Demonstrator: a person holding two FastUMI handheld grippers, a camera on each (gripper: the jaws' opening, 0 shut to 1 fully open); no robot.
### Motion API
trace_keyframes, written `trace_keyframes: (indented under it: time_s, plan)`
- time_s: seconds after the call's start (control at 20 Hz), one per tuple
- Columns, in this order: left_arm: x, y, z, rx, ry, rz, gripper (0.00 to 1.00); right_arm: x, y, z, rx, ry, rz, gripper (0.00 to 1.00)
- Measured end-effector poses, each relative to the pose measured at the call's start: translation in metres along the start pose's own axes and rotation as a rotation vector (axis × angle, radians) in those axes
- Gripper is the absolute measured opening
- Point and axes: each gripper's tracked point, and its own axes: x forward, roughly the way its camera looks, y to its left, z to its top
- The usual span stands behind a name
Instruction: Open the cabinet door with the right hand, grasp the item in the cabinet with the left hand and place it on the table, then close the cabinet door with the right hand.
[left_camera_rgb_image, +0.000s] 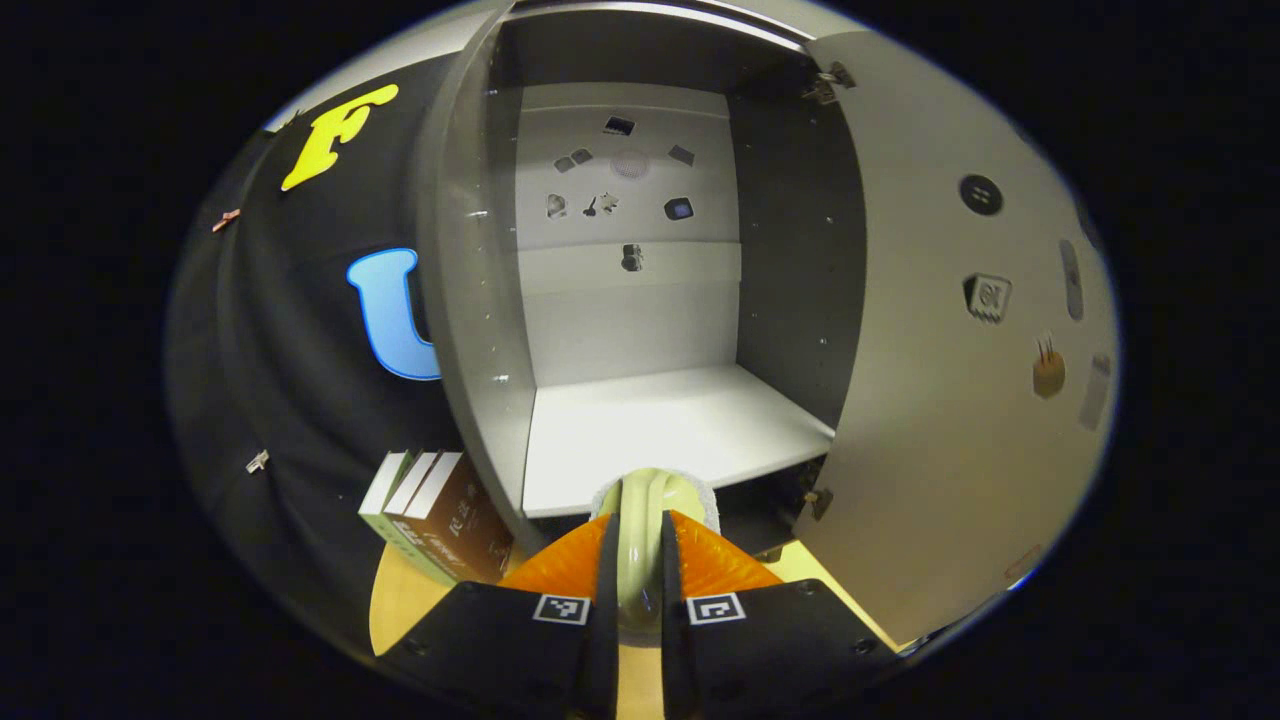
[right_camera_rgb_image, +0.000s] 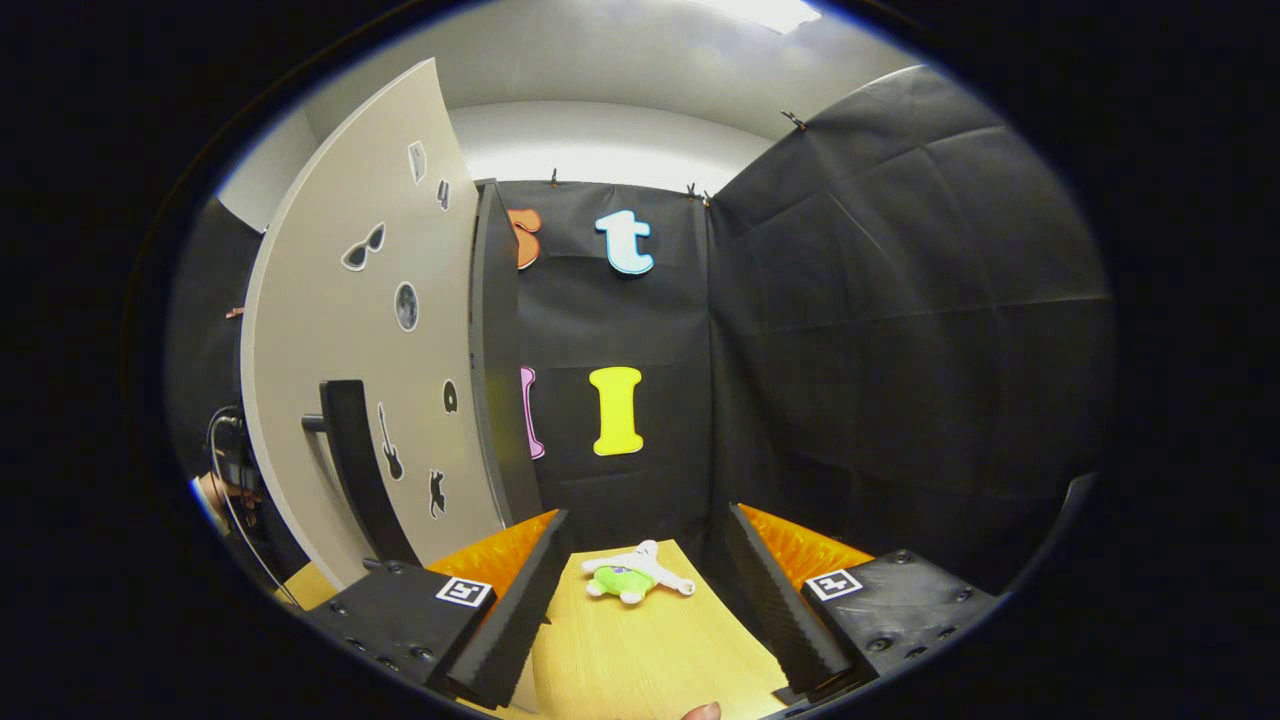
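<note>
My left gripper (left_camera_rgb_image: 640, 590) is clamped on a pale green item (left_camera_rgb_image: 640, 520), both fingers pressing its sides, held just in front of the cabinet's lower edge. Behind it the white shelf (left_camera_rgb_image: 660, 420) lies bare; stickers dot the back wall. The door (left_camera_rgb_image: 960, 350) stands swung wide to the right. Books (left_camera_rgb_image: 430, 515) lean just left of the cabinet (left_camera_rgb_image: 470, 300).

My right gripper (right_camera_rgb_image: 640, 600) has its jaws spread wide, nothing between them. Beyond, a small plush toy (right_camera_rgb_image: 635, 575) lies on the table (right_camera_rgb_image: 650, 660). The door's handle (right_camera_rgb_image: 355, 470) sits at left.
</note>
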Motion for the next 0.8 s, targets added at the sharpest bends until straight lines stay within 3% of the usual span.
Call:
trace_keyframes:
  time_s: [0.3, 0.6, 0.8]
  plan:
    - [-0.026, -0.022, -0.083, -0.042, 0.033, 0.005, 0.21, 0.002, 0.02, 0.017, -0.011, -0.027, 0.015, 0.98]
    - [-0.023, -0.031, -0.179, -0.042, 0.083, 0.069, 0.21, -0.002, 0.03, 0.02, -0.029, -0.027, 0.032, 0.98]
    - [-0.016, -0.048, -0.242, -0.062, 0.124, 0.054, 0.21, -0.003, 0.032, 0.021, -0.022, -0.021, 0.04, 0.98]
